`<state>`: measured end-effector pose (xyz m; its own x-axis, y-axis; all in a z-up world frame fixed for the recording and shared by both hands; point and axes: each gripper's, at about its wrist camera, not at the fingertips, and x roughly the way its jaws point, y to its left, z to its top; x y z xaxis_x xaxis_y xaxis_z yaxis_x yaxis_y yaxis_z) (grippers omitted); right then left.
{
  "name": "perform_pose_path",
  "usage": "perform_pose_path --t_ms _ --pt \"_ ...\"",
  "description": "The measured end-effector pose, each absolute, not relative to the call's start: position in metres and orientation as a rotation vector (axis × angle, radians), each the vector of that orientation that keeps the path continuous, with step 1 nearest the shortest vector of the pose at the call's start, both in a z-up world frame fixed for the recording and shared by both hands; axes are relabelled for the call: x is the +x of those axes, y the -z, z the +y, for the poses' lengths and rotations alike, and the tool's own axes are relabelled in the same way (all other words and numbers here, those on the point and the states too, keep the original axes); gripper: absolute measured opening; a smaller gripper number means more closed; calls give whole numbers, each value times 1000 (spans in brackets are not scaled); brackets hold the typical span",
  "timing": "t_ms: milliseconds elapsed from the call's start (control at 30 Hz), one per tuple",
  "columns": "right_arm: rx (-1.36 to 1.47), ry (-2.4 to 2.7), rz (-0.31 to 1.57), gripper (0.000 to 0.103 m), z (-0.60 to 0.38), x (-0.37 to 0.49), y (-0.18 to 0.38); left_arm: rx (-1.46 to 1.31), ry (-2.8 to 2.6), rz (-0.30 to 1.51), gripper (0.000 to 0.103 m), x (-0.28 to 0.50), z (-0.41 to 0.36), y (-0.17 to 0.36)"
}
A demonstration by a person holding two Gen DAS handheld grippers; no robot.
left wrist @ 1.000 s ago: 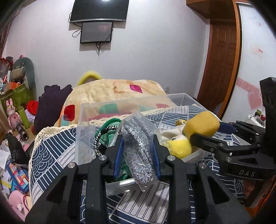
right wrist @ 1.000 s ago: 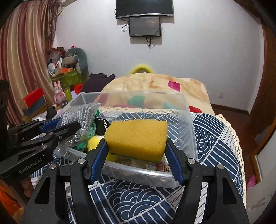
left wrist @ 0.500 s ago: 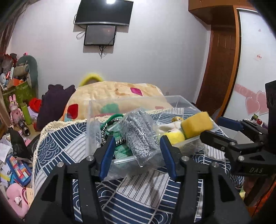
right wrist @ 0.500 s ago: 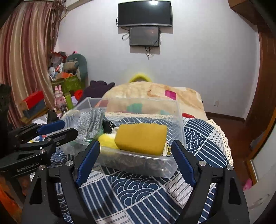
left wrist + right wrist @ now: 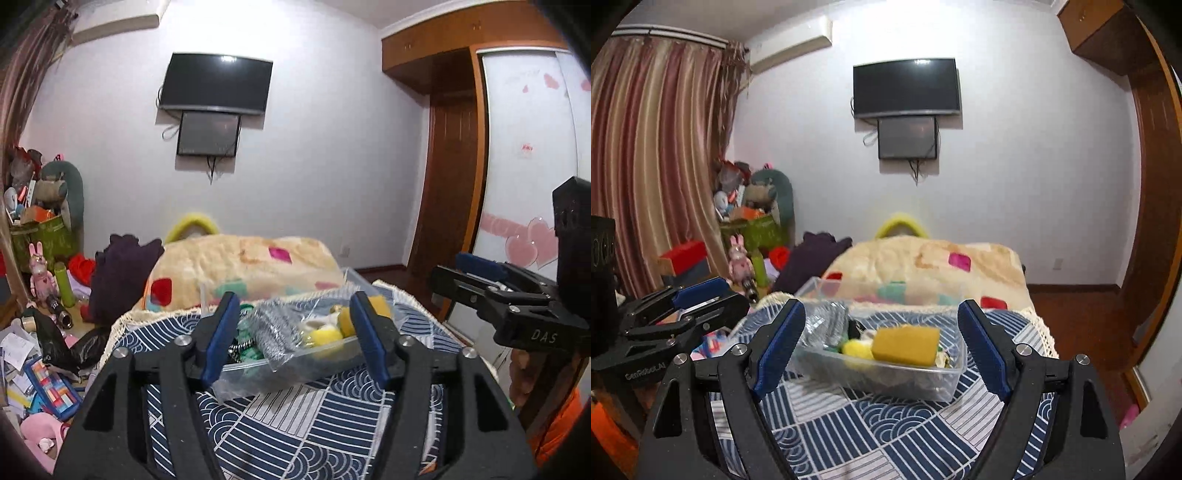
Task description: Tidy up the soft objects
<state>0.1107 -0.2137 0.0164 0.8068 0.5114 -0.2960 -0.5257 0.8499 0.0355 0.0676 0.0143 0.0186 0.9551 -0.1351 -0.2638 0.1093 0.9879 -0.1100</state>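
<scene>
Blue-patterned bedspread [image 5: 886, 435] carries a clear bin [image 5: 886, 373] holding a yellow sponge [image 5: 905, 341] and bagged scrubber [image 5: 275, 332]; deeper contents blur. Both left gripper [image 5: 293, 339] and right gripper [image 5: 882, 345] gape empty.

A second ago the left gripper [image 5: 295, 332] was clamped on the bagged steel wool [image 5: 275, 336] and the right gripper [image 5: 882, 339] on the yellow sponge [image 5: 905, 345]. Now both stand wide open with nothing between their fingers. The steel wool lies in the clear plastic bin [image 5: 923, 384] ahead of the left gripper, its bag spilling over the near rim. The sponge rests on top of the bin's contents, ahead of the right gripper. Both grippers have pulled back and risen, so the bin sits farther off and more of the room shows above it.
</scene>
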Motion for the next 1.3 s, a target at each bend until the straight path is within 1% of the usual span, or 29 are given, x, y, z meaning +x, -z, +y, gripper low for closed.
perform_pose_path --t_ms 33,67,133,167,200,233,267,333,367,500,600,1300 --pt "-46 -560 292 85 -214 107 -18 -95 128 262 68 62 13 -22" --pt "-46 -561 282 88 -214 104 -19 -95 128 250 69 57 13 -24" --pt "-44 -560 263 93 -214 97 -19 -86 122 231 75 48 10 -27" --pt "-43 -557 250 97 -214 94 -19 -83 120 226 77 46 10 -28" --pt "-43 -555 241 102 -214 92 -18 -78 116 219 81 43 8 -28" --pt "-42 -550 229 103 -215 90 -19 -75 111 212 87 40 8 -29" --pt "-40 -544 216 103 -215 88 -19 -75 109 206 89 38 7 -29" --pt "-39 -543 212 103 -215 87 -18 -80 103 198 98 34 7 -29" --pt "-36 -542 211 103 -215 87 -18 -81 100 198 99 32 7 -28" --pt "-32 -534 220 103 -215 89 -13 -68 89 200 102 30 5 -25" --pt "-26 -533 229 103 -217 88 -9 -63 80 204 103 30 4 -23" --pt "-18 -542 224 103 -224 81 -9 -60 61 198 103 28 4 -19"
